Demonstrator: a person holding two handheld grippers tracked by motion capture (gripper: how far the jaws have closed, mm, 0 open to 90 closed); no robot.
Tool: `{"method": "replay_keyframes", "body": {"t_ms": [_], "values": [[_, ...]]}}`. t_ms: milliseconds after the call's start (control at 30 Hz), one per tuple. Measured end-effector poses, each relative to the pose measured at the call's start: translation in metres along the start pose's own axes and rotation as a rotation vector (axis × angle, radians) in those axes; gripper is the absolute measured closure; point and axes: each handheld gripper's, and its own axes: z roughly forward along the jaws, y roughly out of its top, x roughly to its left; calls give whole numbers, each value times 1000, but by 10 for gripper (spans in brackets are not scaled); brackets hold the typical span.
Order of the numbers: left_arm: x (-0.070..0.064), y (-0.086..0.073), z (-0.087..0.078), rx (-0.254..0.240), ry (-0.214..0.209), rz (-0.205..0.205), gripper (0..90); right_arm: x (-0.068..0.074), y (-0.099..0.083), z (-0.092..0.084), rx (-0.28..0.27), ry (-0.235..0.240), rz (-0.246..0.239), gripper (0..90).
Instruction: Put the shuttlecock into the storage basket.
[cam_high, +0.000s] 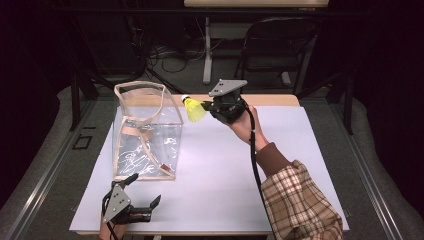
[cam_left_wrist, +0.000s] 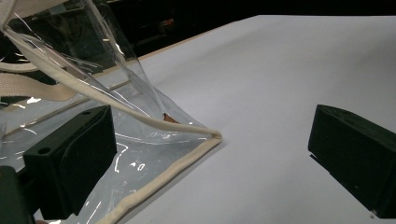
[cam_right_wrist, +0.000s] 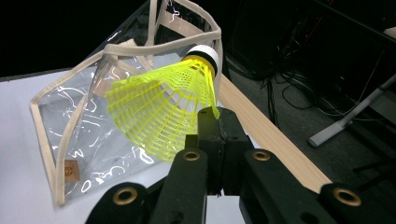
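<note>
Shuttlecock (cam_high: 194, 109) above white table (cam_high: 280, 165), clear bag (cam_high: 145, 135), dark room

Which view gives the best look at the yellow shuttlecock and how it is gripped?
The right gripper view: the shuttlecock is large there, its mesh skirt pinched at the edge by the right gripper. The high view shows it small, beside the clear bag's open top. The left gripper view looks at the bag's bottom corner.

Plaid sleeve (cam_high: 300, 200), brown cuff (cam_high: 272, 157), black grippers.
</note>
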Motion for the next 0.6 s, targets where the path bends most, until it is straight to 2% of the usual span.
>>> {"method": "replay_keyframes", "body": {"t_ms": [600], "values": [[0,0,0,-1,-2,3,10,2,14,13,2,-2,19,900]]}}
